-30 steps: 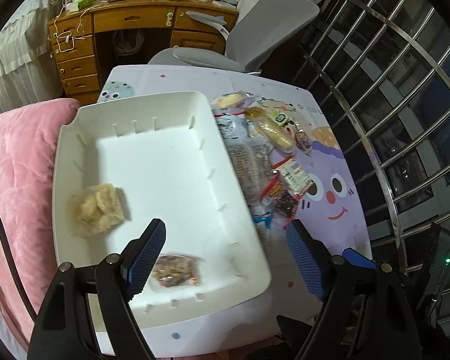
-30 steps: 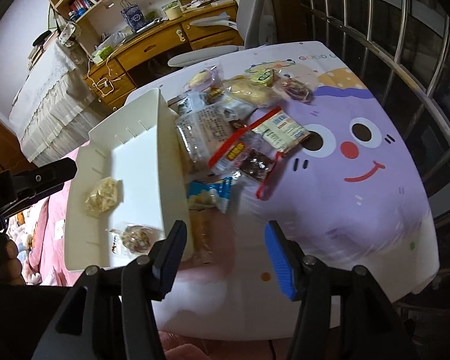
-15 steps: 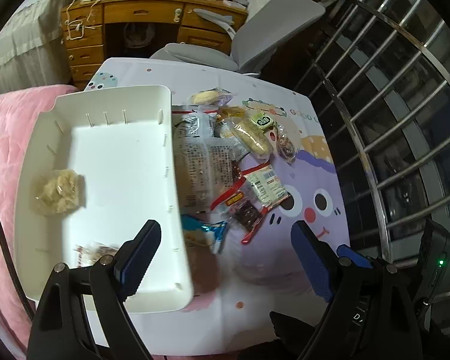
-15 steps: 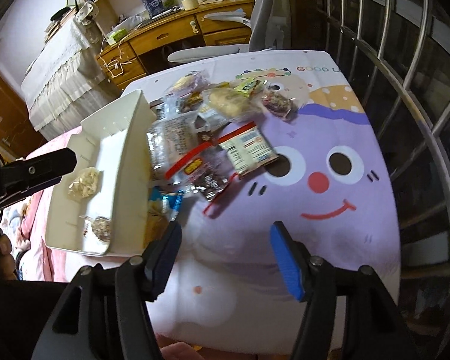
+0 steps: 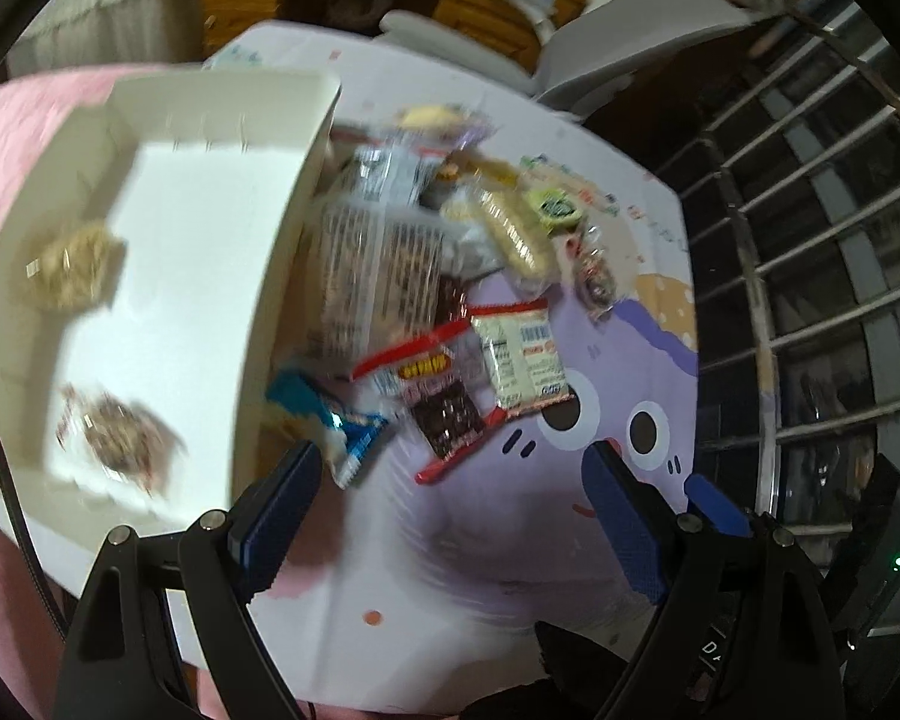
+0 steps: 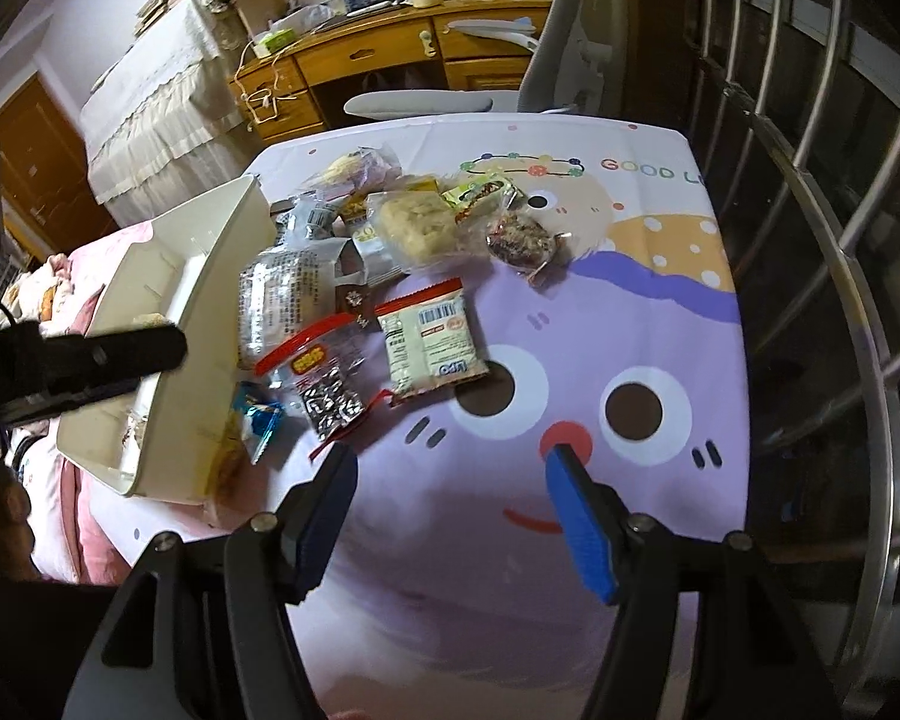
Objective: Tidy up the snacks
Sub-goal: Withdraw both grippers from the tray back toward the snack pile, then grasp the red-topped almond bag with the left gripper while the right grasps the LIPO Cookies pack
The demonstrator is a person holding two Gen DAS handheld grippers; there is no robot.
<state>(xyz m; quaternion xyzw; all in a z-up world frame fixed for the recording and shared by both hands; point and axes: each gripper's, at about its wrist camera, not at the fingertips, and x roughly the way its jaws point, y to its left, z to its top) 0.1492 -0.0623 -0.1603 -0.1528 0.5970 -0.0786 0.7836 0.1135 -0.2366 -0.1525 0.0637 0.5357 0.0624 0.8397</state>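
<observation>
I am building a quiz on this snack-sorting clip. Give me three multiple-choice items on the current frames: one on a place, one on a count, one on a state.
1. Where does the white bin sit relative to the loose snack pile in the right wrist view?
A. left of it B. right of it C. on top of it

2. How many snack packs lie inside the bin?
A. none B. two C. five

3. How does the right gripper stand?
A. shut on a packet B. shut and empty C. open and empty

Key: 1 A, the bin lies along the pile's left side. 2 B, a pale pack and a brownish pack show in the left wrist view. 3 C, its jaws have just been opening over bare tablecloth.
</observation>
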